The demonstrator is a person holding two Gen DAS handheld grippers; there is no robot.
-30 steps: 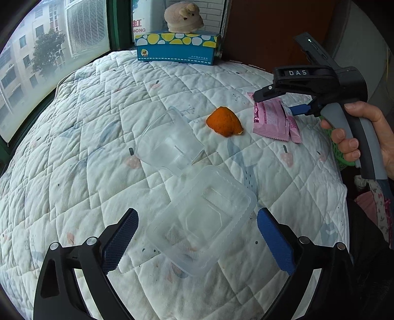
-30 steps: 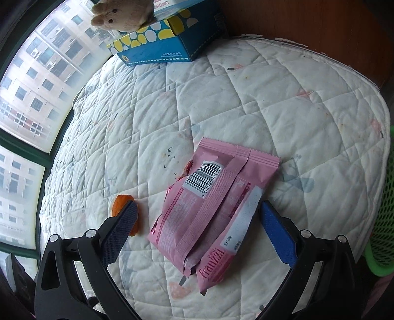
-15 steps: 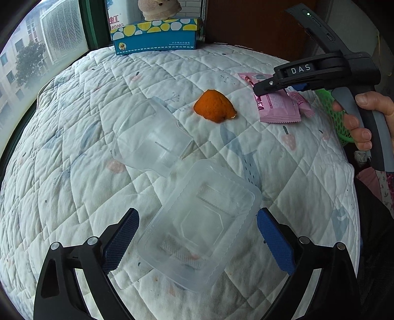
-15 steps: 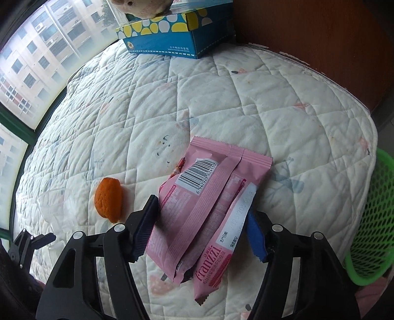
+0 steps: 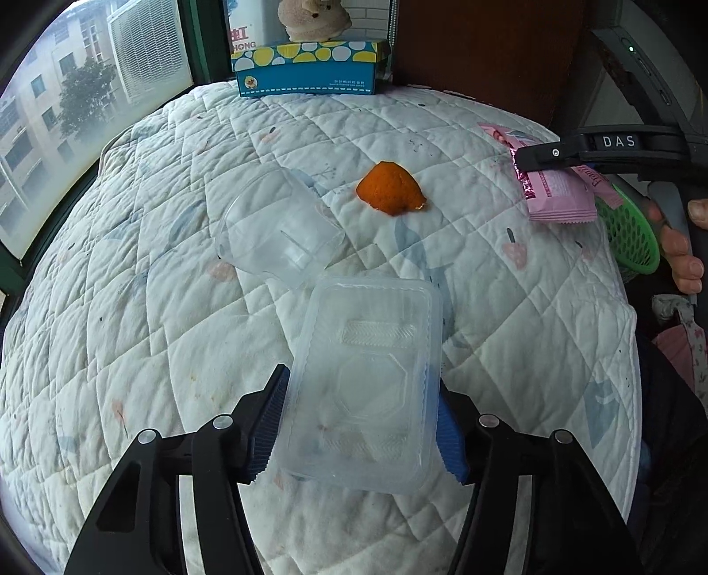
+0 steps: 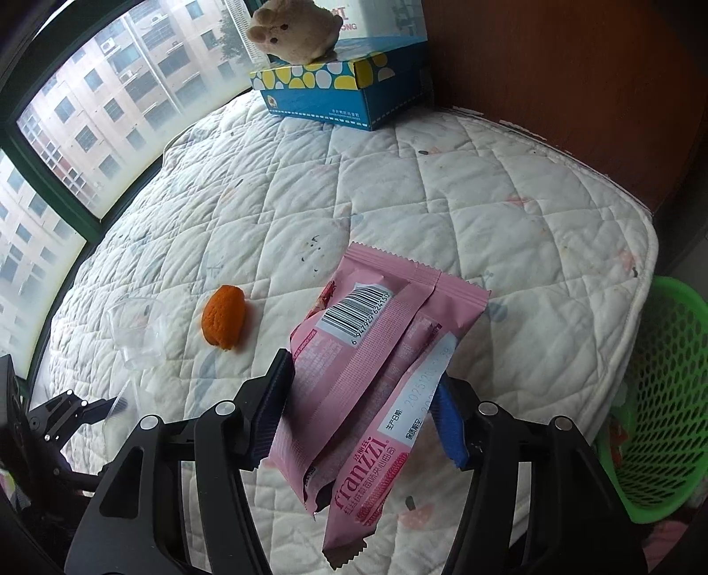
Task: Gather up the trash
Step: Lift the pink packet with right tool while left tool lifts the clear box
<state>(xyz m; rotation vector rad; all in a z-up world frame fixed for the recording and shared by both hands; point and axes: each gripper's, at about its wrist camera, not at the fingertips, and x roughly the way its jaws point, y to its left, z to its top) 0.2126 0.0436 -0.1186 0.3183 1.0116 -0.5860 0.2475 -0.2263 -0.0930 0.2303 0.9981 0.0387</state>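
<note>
Left gripper (image 5: 358,424) closing on the clear plastic tray (image 5: 367,380), right gripper (image 6: 360,415) closing on the pink wrappers (image 6: 376,354), both items just above the quilt (image 6: 486,185); the thin tray may buckle and slip, or one slick wrapper slide free short of the green basket (image 6: 663,389).

green basket (image 6: 663,398): cut off by the right edge, its inside mostly hidden | pink snack packs (image 5: 557,194): top part hidden behind the right claw (image 6: 360,402) in the left view | hand (image 5: 683,247): only fingers show | toy animal (image 5: 314,17): head cut off by the top edge | small print on blue tissue box (image 6: 336,93): too small to read
</note>
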